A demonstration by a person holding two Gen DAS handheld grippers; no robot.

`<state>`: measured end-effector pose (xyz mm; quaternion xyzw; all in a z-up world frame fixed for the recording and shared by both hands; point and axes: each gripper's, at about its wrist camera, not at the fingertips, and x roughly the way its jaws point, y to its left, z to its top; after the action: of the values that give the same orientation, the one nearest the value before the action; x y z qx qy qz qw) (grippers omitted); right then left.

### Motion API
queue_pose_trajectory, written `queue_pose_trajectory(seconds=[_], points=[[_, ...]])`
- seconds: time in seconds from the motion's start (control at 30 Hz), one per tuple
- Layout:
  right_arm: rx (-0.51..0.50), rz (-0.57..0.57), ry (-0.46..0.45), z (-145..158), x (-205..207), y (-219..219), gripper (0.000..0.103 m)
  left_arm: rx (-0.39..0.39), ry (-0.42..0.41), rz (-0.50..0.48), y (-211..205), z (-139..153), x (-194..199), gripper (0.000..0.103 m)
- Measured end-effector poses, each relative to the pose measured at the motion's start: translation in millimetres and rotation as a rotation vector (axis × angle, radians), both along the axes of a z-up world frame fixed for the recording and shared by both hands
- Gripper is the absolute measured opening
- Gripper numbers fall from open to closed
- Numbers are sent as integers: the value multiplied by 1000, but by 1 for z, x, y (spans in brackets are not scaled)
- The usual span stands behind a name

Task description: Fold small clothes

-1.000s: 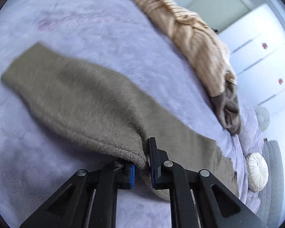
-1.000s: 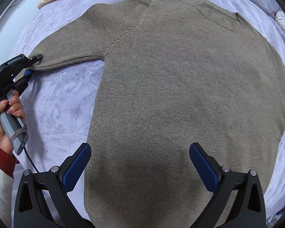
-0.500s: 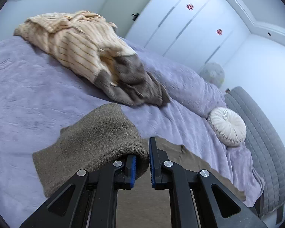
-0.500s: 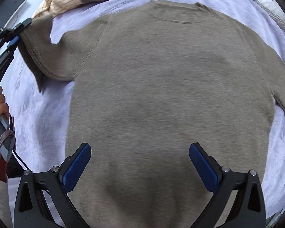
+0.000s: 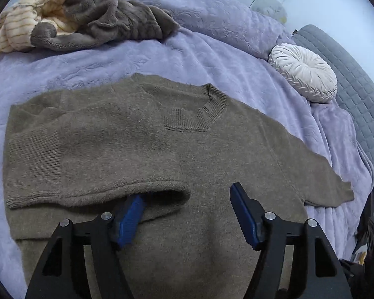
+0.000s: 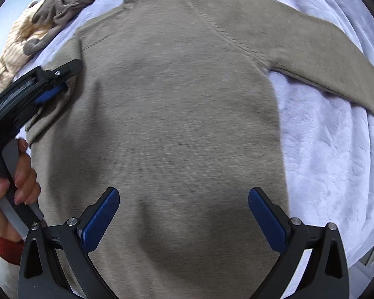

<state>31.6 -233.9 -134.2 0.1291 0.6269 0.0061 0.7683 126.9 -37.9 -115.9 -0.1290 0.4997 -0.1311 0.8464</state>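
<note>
Left gripper [image 5: 187,214] is standing with its jaws apart, having just been opening, and I am letting the sleeve [image 5: 87,164] go: it is lying folded across the chest of the brown sweater [image 5: 212,154], filling the middle left of the left wrist view, its cuff end draped over my left pad and nothing pressing it from the other side. Right gripper [image 6: 184,214] is hanging wide apart too, low in its own frame above the sweater's body, gripping nothing. In that view my hand [image 6: 20,182] is showing at the left edge, working the handle.

To do this release well, I am judging that I should be drawing the left pad out from under the cuff low and straight, so the fuzzy knit is not dragging back off the fold. The other sleeve [image 5: 324,174] is lying stretched toward the right of the frame on the lilac bedspread [image 5: 212,49], apparently next to be folded. Heaped clothes [image 5: 87,22] are sitting at upper left, well apart.
</note>
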Motion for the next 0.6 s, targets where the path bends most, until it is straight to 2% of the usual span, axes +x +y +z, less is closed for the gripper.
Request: queue_pose_trajectory(seconds=[0.1, 0.2, 0.27, 0.37, 0.47, 0.6], points=[[-25, 12, -15, 5, 7, 2, 103, 14, -20, -6, 21, 17, -19, 70], [-83, 78, -91, 24, 20, 22, 103, 71, -54, 86, 63, 32, -35, 70], [-125, 180, -185, 43, 36, 53, 103, 120, -32, 185, 101, 28, -38, 70], [-187, 379, -313, 64, 60, 118, 103, 168, 66, 294, 148, 3, -46, 70], [-289, 625, -443, 68, 80, 188, 102, 220, 125, 299, 165, -20, -57, 70], [-398, 860, -521, 46, 85, 241, 94, 290, 136, 249, 157, -36, -63, 70]])
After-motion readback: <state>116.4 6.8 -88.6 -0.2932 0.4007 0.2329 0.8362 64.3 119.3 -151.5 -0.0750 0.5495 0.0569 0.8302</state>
